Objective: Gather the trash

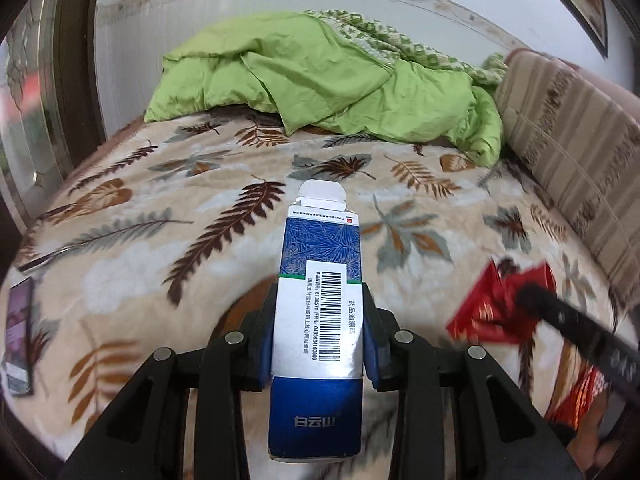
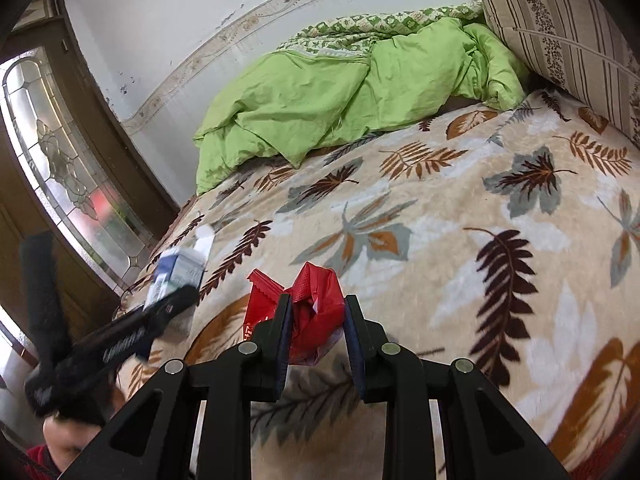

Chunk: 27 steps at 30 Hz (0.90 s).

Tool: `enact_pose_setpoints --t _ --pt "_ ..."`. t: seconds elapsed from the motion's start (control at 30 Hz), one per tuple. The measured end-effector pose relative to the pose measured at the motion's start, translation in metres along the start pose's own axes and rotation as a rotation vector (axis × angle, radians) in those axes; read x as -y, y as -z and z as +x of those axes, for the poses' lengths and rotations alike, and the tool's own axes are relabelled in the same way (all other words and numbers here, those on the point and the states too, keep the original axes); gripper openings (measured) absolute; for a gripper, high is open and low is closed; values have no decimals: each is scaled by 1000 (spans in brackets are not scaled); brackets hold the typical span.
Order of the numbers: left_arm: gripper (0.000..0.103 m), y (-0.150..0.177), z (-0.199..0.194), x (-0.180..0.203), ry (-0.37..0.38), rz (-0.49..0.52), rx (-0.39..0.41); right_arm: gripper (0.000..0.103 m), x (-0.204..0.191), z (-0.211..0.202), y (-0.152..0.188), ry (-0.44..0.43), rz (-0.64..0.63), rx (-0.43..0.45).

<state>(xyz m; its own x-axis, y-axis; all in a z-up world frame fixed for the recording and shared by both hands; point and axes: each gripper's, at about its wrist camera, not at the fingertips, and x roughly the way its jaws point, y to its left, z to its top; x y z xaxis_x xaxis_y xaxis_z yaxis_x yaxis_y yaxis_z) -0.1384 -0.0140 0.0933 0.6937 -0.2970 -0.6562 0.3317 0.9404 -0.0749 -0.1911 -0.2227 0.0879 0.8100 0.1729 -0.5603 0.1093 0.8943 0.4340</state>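
Blue and white, the carton (image 1: 320,308) sits clamped between your left tongs (image 1: 318,344) at the lower centre of the left wrist view, its white flap open at the far end and its barcode facing up. The pads (image 1: 370,344) press on both long sides, and the carton hangs above the blanket (image 1: 160,248) rather than lying on it.

Your right tongs (image 2: 316,340) are closed on a crumpled red wrapper (image 2: 316,304), low in the middle of the right wrist view; the foil bulges up between the jaws. In the left wrist view the same wrapper (image 1: 492,308) shows at the lower right, blurred, at the tip of the right tongs (image 1: 532,300).

In the right wrist view your left tongs (image 2: 172,304) appear at the lower left, blurred, with the carton (image 2: 180,272) at their tip.

Beneath both lies the bed, covered by the leaf-patterned blanket. A green quilt (image 1: 328,80) is bunched at the top of the frame, against the wall, and a striped pillow (image 1: 572,140) stands at the upper right. A phone (image 1: 18,320) lies flat on the blanket at the far left edge of the left wrist view. A door with patterned glass (image 2: 60,160) fills the left of the right wrist view.
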Motion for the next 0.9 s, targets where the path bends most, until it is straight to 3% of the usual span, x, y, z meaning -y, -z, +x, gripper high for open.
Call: enact_pose_setpoints --t 0.3,0.9 --pt "34 30 -29 13 -61 73 28 27 -3 -23 20 -3 -9 -21" --pt "34 31 -25 12 -79 89 22 26 9 -27 23 -14 45 -35"
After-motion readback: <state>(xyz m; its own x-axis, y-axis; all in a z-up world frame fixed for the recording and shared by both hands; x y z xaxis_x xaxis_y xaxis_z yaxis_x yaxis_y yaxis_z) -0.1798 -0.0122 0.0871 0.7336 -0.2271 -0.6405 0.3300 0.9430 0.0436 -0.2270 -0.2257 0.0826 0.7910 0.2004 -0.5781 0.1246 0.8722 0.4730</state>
